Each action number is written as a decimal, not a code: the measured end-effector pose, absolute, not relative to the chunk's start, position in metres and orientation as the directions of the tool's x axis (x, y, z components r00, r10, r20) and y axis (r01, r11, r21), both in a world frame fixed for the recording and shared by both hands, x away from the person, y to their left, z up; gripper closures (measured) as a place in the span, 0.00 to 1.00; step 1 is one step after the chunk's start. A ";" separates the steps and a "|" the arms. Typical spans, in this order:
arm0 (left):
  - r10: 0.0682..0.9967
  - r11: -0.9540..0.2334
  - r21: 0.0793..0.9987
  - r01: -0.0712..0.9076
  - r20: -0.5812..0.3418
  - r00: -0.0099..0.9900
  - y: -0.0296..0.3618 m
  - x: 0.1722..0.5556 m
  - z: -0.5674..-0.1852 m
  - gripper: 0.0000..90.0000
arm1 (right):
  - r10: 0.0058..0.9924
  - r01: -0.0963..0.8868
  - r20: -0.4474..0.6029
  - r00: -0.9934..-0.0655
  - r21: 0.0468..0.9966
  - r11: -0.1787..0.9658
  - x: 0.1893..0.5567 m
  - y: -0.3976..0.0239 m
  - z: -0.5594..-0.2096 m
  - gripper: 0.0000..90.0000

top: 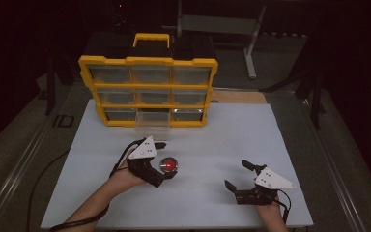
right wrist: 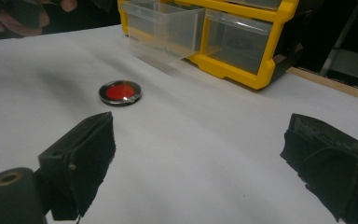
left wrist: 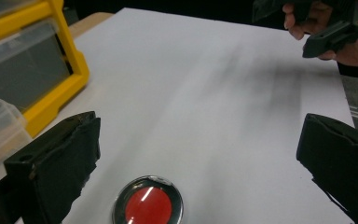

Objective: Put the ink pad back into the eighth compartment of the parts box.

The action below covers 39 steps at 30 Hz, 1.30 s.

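1. Left gripper (top: 165,160), lower-left of centre in the high view: jaws apart, straddling the red disc (top: 168,165) on the white board (top: 232,130). Likely the pre-grasp step.
2. Next, probably: close on the disc, carry it to the pulled-out drawer (top: 151,118) of the yellow organizer (top: 147,61), top centre.
3. Right gripper (top: 239,175), lower right: jaws apart, holding nothing.

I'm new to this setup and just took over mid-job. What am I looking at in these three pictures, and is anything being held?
A person works with a handheld two-jaw tool in each hand. The high view looks down on the white table from the person's side. The other two pictures come from cameras riding on each tool, looking out between its black jaws.

On the table stands a yellow drawer organizer, its bottom middle clear drawer pulled out. In front of it lies a small round red disc with a metal rim.

The left gripper is open, its jaws either side of the disc, not closed on it. The right gripper is open and holds nothing.
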<state>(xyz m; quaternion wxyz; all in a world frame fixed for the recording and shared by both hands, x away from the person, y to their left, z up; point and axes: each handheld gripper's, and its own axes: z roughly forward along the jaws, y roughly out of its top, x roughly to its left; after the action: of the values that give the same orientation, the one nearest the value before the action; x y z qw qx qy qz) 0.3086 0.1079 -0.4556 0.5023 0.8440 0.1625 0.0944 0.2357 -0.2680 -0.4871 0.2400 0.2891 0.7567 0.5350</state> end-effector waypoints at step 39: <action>0.376 -0.690 0.668 0.280 -0.001 0.927 0.090 0.347 -0.514 0.17 | 0.686 0.187 -0.061 -0.725 0.941 0.281 0.237 -0.266 -0.489 0.10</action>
<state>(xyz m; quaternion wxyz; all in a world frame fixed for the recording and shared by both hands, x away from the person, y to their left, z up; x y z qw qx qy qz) 0.3472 0.0899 -0.5144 0.3508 0.9167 0.1788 0.0680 0.2365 -0.2658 -0.4893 0.2369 0.2855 0.7644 0.5273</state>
